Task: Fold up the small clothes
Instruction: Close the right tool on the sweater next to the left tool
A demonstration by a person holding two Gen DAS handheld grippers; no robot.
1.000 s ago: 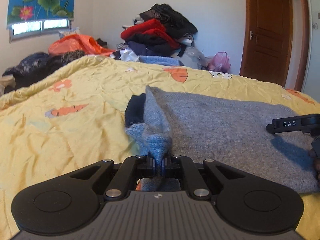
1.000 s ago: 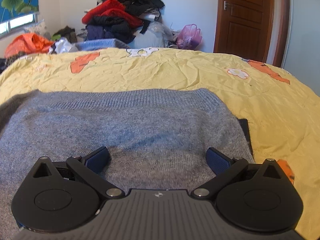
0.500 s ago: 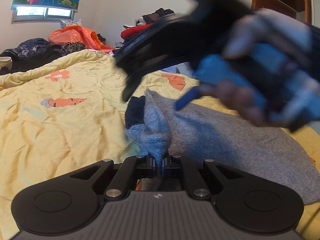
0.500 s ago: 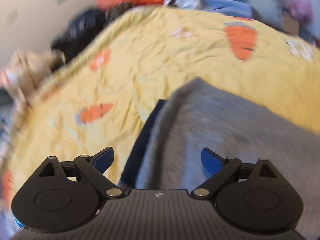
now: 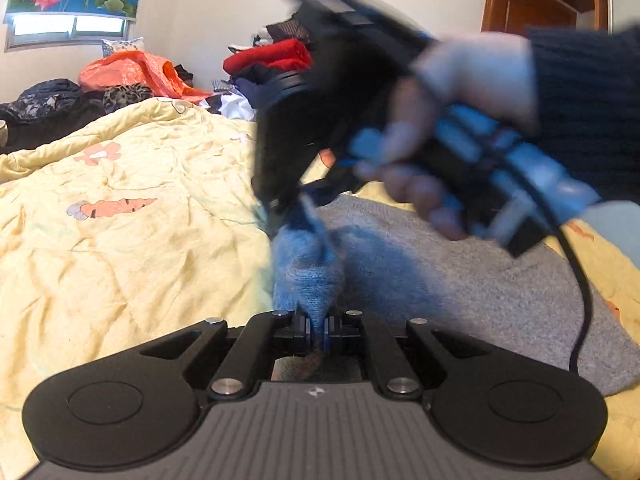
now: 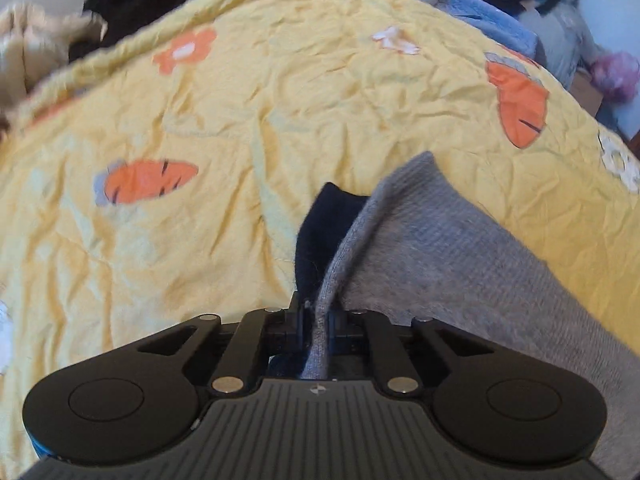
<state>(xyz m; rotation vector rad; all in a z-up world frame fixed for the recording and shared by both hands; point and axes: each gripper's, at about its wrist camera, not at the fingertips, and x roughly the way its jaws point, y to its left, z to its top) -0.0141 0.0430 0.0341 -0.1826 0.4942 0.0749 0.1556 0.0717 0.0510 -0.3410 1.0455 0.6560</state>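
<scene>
L hand-held gripper (image 5: pixel 318 330) clamped on grey sweater (image 5: pixel 460 280) edge. R hand-held gripper (image 6: pixel 318 330) pinching the same sweater's edge w/ navy layer (image 6: pixel 320 232) just beside. Sweater lies on yellow bedspread (image 6: pixel 240 120), left edge lifted.

Blur and cut-off edges around both grips

In the left wrist view the right gripper (image 5: pixel 308 196) and the hand (image 5: pixel 452 136) holding it were smeared by motion, so its fingertips could not be made out where they met the sweater (image 5: pixel 460 280); that hand and its dark sleeve (image 5: pixel 588 108) covered the far bedding and part of the clothes pile (image 5: pixel 272 60), and the door (image 5: pixel 532 4) ran off the top edge. The left gripper (image 5: pixel 318 326) hid the pinched fold's end. In the right wrist view the sweater (image 6: pixel 460 260) ran off the right edge, and the heap (image 6: pixel 36 40) at top left was blurred.
</scene>
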